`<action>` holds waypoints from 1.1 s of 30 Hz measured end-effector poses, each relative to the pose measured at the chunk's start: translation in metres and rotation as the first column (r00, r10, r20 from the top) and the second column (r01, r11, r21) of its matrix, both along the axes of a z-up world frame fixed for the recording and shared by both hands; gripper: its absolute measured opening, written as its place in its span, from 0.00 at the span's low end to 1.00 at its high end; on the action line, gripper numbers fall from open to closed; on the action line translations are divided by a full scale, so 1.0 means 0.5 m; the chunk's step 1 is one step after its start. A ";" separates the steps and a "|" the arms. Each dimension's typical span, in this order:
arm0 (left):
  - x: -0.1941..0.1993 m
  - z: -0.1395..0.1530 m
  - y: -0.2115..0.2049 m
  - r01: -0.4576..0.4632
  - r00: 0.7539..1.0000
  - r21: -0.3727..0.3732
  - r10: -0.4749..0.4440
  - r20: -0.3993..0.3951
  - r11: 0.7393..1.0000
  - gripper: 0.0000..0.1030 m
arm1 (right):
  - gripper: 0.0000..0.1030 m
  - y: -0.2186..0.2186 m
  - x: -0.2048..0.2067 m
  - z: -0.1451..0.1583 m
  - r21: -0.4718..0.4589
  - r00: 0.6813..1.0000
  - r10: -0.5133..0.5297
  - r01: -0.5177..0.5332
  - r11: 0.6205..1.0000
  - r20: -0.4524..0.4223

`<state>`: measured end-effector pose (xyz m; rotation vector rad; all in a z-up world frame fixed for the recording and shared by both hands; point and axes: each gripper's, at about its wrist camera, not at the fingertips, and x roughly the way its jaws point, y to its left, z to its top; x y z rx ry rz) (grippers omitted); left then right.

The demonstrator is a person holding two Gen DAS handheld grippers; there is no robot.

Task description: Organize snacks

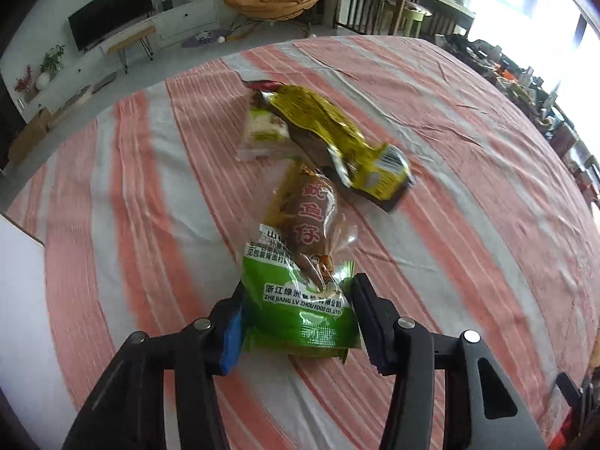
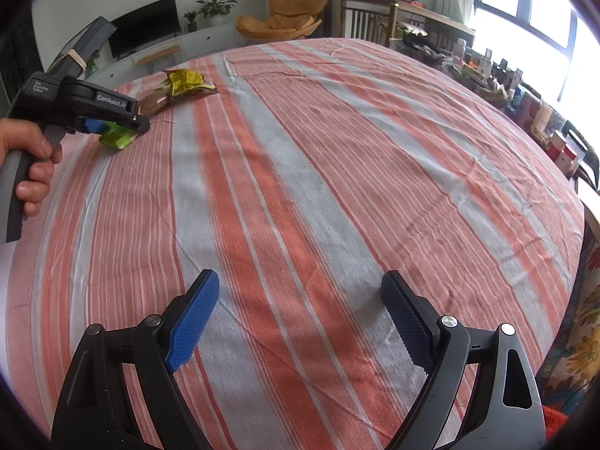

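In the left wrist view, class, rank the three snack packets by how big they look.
1. Green-ended squid packet, though nearest the camera, so its true size is unsure.
2. Yellow foil packet.
3. White-and-green packet, partly hidden under the yellow one.

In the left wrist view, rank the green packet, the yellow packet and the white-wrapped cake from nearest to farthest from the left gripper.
1. Green packet: between the pads of the left gripper, gripped at its near end.
2. Yellow packet: farther up the striped tablecloth, angled to the right.
3. White-wrapped cake: at the yellow packet's left, partly under it; its near edge is roughly level with that packet's, so this order is loose.
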<state>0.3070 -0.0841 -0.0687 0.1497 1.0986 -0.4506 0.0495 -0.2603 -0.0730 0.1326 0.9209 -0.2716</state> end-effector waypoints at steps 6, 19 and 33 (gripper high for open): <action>-0.215 0.011 0.004 0.082 0.993 -0.058 -0.087 -0.078 0.995 0.61 | 0.88 -0.001 0.000 0.000 0.000 1.000 0.001 -0.001 1.000 0.000; -0.280 0.017 -0.049 0.189 0.981 0.093 -0.192 0.032 0.978 0.78 | 0.88 -0.002 0.001 0.000 0.001 1.000 0.002 -0.002 1.000 0.001; -0.375 0.000 0.027 0.085 0.996 0.055 -0.083 -0.035 0.995 0.54 | 0.88 -0.002 0.002 -0.001 0.001 1.000 0.003 -0.003 1.000 0.000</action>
